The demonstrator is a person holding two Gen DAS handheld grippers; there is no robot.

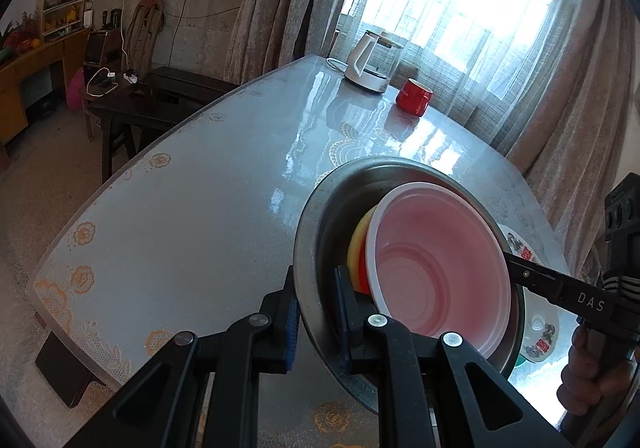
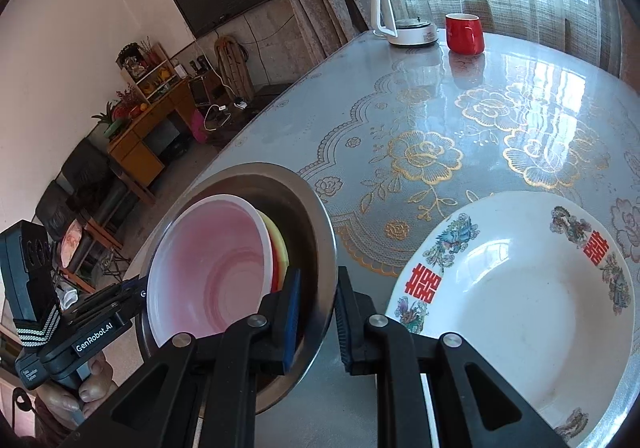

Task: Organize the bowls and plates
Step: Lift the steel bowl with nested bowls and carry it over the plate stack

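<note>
A steel basin [image 1: 340,216] [image 2: 308,208] hangs tilted over the table, carrying a pink bowl [image 1: 436,268] [image 2: 212,260] nested on a yellow bowl [image 1: 356,244] [image 2: 278,244] and a red one beneath. My left gripper [image 1: 318,312] [image 2: 140,288] is shut on the basin's rim on one side. My right gripper [image 2: 320,312] [image 1: 516,268] is shut on the opposite rim. A white plate [image 2: 520,296] [image 1: 536,332] with red characters and bird motifs lies on the table just right of the basin, partly hidden behind it in the left wrist view.
A white kettle [image 1: 368,60] [image 2: 404,20] and a red mug [image 1: 414,96] [image 2: 464,32] stand at the far end of the glossy flowered table [image 1: 180,228] [image 2: 440,120]. Curtains hang behind it. Dark side tables and a cabinet stand beyond the left edge.
</note>
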